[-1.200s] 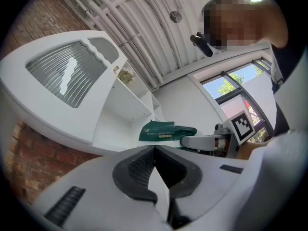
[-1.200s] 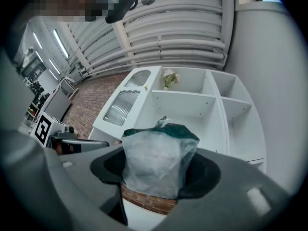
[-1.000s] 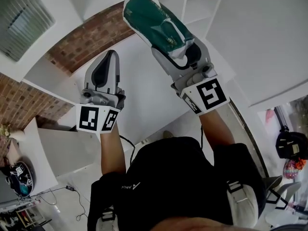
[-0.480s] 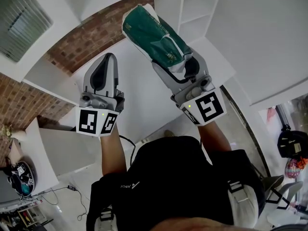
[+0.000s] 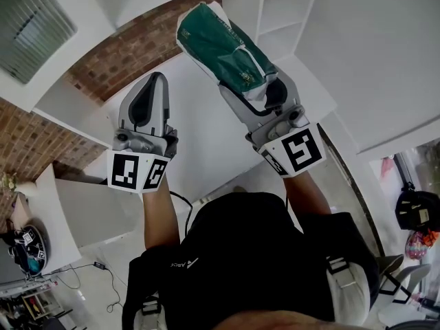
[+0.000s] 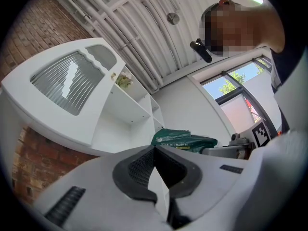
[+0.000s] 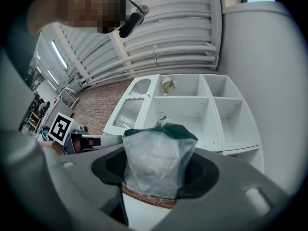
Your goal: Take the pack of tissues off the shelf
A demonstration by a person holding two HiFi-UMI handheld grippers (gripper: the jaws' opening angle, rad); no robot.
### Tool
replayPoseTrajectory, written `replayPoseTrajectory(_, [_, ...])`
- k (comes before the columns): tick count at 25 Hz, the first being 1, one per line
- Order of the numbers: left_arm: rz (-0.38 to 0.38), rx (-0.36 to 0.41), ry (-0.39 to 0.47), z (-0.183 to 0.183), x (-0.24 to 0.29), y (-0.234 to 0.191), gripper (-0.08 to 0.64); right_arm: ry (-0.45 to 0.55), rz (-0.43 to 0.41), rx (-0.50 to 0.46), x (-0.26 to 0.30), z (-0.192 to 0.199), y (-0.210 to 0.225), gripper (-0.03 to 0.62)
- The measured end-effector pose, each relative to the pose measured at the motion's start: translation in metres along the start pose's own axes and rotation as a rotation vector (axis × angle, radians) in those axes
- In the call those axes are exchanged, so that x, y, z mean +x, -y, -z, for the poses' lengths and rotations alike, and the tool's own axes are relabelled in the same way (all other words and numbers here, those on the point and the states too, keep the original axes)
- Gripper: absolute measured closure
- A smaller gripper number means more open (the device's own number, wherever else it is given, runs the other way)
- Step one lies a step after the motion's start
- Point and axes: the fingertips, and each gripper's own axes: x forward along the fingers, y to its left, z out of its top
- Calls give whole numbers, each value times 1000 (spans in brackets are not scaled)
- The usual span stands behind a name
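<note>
The pack of tissues (image 5: 227,45) is a green and clear plastic bag, held out in the air in front of the white shelf unit (image 5: 265,9). My right gripper (image 5: 260,88) is shut on its lower end. In the right gripper view the pack (image 7: 156,160) fills the gap between the jaws, and the shelf's compartments (image 7: 211,105) lie behind it. My left gripper (image 5: 147,107) is to the left of it, shut with nothing in it. The left gripper view shows its tips meeting (image 6: 154,150), with the pack (image 6: 183,139) beyond to the right.
A small plant (image 7: 167,84) stands in an upper shelf compartment. A brick wall (image 5: 137,50) runs behind the white cabinets. A frosted ribbed cabinet panel (image 6: 62,81) is at the left. The person's torso (image 5: 254,267) fills the lower head view, and chairs (image 5: 412,215) stand at the right.
The right gripper, still holding the pack, has drifted slightly back toward the person. The left gripper has hardly moved.
</note>
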Motion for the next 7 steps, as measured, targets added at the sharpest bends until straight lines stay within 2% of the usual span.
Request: replayPoseTrajectory(7, [-2,8,0,-1,1,2,561,2,-1,8,-1,1,3,313])
